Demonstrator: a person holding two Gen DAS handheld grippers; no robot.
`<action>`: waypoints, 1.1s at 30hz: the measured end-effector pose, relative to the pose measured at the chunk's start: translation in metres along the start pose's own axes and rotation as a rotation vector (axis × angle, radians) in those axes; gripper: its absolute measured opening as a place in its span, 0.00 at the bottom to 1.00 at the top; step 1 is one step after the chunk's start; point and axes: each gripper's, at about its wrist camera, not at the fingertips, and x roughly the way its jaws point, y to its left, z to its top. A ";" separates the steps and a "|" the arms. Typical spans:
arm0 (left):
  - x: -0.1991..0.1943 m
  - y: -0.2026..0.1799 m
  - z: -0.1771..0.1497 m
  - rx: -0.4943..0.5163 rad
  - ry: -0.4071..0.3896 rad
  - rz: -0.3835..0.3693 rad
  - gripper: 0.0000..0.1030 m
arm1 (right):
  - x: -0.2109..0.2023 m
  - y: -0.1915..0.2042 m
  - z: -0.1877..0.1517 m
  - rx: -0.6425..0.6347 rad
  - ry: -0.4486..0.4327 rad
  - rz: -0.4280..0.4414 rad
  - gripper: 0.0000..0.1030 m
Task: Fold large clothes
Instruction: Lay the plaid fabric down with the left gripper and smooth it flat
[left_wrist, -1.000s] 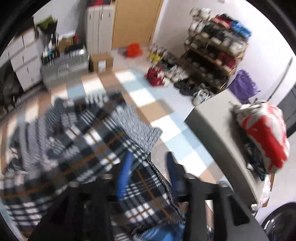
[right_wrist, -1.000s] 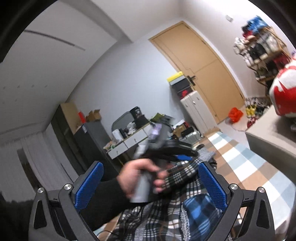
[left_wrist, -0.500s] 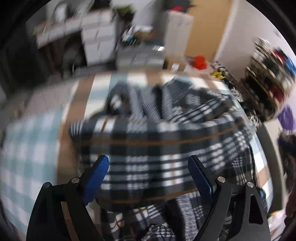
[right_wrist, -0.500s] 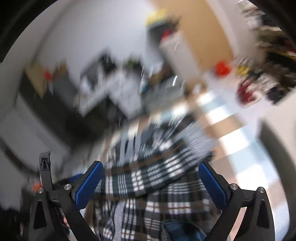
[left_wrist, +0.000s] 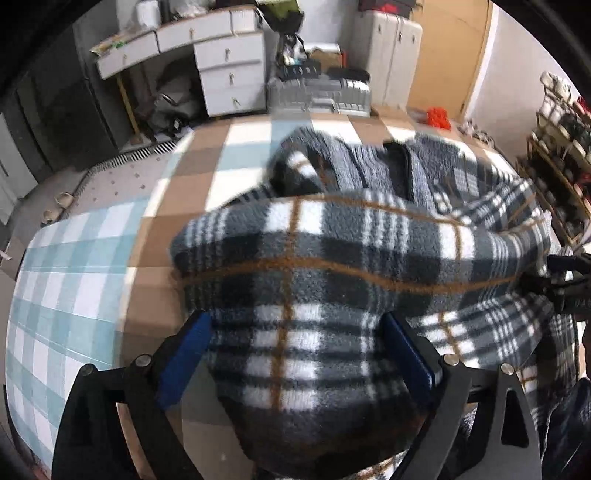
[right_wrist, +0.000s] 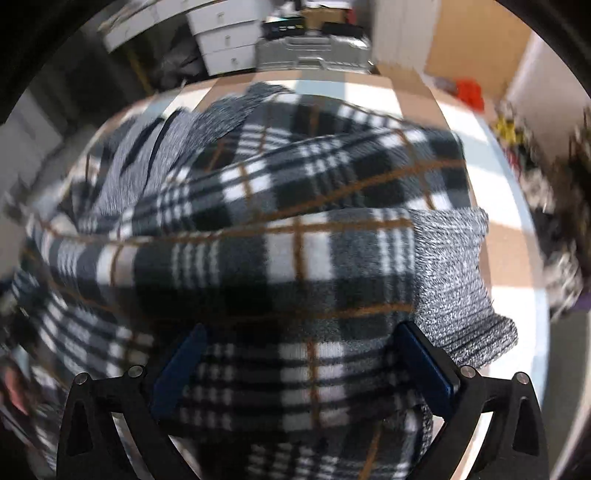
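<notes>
Plaid fleece garment (left_wrist: 332, 266), black, white and grey with thin orange lines, lies bunched on a checked cloth (left_wrist: 74, 280) of brown, pale blue and white squares that covers the work surface. Its grey knit lining and a dark collar area show toward the far side, and a grey knit cuff (right_wrist: 454, 273) sticks out at the right edge of the pile in the right wrist view. Left gripper (left_wrist: 299, 354) points steeply down at the near fold; its jaws have just been opening and now stand wide, one blue pad on either side of a hump of fleece, with the pads not seen pressing into it. Right gripper (right_wrist: 301, 365) is likewise spread wide over the garment, blue pads flanking the plaid fabric without a visible pinch; whether the pads touch the cloth cannot be told. Part of the right gripper's black body shows at the right edge of the left wrist view, against the garment's end. Beyond the work surface stand a grey ribbed case (left_wrist: 317, 94), closed, contents not visible; a white drawer unit (left_wrist: 232, 74), drawers shut; and a white cabinet (left_wrist: 391, 62) beside a tan door. A shoe rack (left_wrist: 565, 147) at the far right holds rows of shoes.
</notes>
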 end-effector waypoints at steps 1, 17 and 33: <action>-0.010 0.005 -0.002 -0.002 -0.028 0.005 0.89 | -0.007 0.001 -0.001 -0.004 -0.024 -0.003 1.00; 0.003 0.013 -0.006 0.033 -0.056 0.134 0.92 | -0.002 0.021 -0.029 -0.121 -0.128 0.001 1.00; -0.021 0.015 -0.006 0.013 -0.035 0.140 0.99 | -0.008 -0.002 -0.032 -0.070 -0.105 -0.100 1.00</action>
